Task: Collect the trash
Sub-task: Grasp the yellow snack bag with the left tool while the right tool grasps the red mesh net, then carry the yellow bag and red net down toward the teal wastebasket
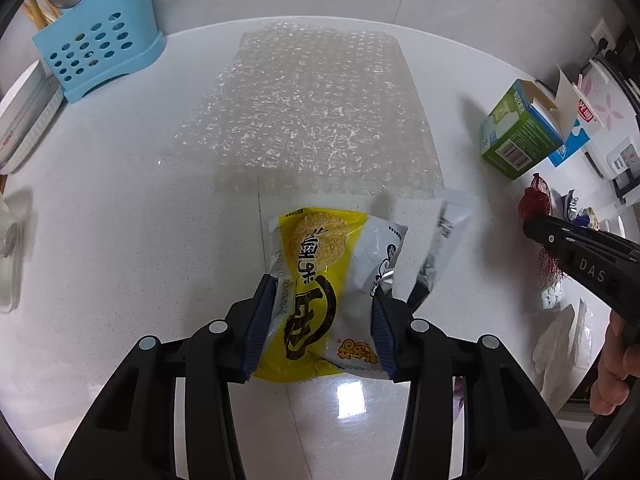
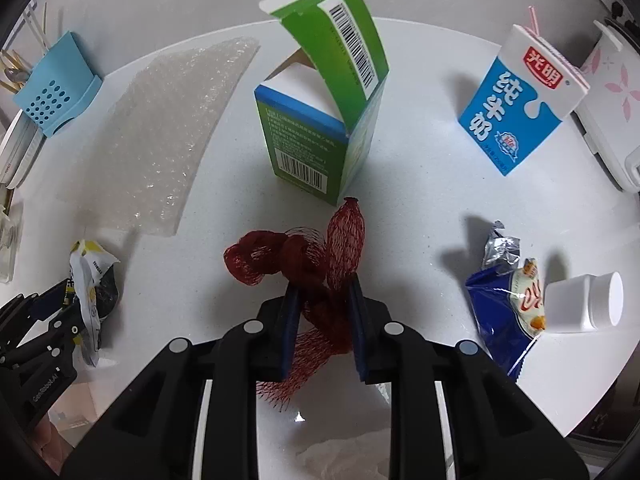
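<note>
A yellow and silver snack wrapper (image 1: 316, 248) lies on the white round table (image 1: 120, 220), just in front of a sheet of bubble wrap (image 1: 320, 112). My left gripper (image 1: 323, 286) is shut on the wrapper's near half, its blue pads pressing both sides. In the right wrist view, a bunched red mesh net (image 2: 256, 260) sits below a green box (image 2: 320, 136). My right gripper (image 2: 323, 285) is shut on the net's near part, and loose mesh trails down between its fingers. The left gripper (image 2: 60, 292) with the wrapper shows at that view's left edge.
An open green box and a blue milk carton (image 2: 516, 108) stand at the back. A blue snack bag (image 2: 504, 308) and a white tub (image 2: 588, 300) lie at the right. A blue utensil holder (image 1: 96, 52) stands far left, a white appliance (image 2: 612, 92) far right.
</note>
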Demonstrator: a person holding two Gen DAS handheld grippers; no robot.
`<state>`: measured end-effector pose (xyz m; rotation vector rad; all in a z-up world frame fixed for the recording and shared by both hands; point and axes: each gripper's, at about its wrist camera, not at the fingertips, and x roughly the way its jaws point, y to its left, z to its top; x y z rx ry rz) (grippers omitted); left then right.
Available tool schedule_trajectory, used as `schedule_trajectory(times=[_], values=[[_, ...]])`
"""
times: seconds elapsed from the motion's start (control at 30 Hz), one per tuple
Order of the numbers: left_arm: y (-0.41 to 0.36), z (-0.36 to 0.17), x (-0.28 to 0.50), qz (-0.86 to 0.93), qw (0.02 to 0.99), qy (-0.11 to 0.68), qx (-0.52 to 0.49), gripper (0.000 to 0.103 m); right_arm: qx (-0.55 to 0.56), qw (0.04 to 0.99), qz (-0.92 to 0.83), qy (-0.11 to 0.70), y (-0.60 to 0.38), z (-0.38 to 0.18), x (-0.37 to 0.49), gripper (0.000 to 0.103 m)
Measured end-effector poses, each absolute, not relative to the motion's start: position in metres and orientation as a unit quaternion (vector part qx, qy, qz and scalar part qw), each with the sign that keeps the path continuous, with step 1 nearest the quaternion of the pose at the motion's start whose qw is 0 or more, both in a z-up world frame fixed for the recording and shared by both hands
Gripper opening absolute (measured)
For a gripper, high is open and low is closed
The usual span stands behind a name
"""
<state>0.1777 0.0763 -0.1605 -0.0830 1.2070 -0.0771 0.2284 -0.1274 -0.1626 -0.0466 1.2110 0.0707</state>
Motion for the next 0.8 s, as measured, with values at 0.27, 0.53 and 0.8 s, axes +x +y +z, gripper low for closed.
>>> schedule_trajectory(times=[0.27,0.53,0.8], values=[[0.078,-0.153,0.170,-0.045,0.828,0.559,-0.030,0.043,-0.010,0.834,0.033,0.551,-0.138,-0.140,0.206,0.021],[0.074,-0.125,0.151,-0.036,0.842,0.537,-0.037,0.043,-0.010,0.845,0.058,0.532,-0.145,-0.114,0.186,0.021],[0.060,-0.098,0.114,-0.010,0.852,0.521,-0.048,0.043,-0.014,0.859,0.098,0.503,-0.158,-0.086,0.155,0.021]])
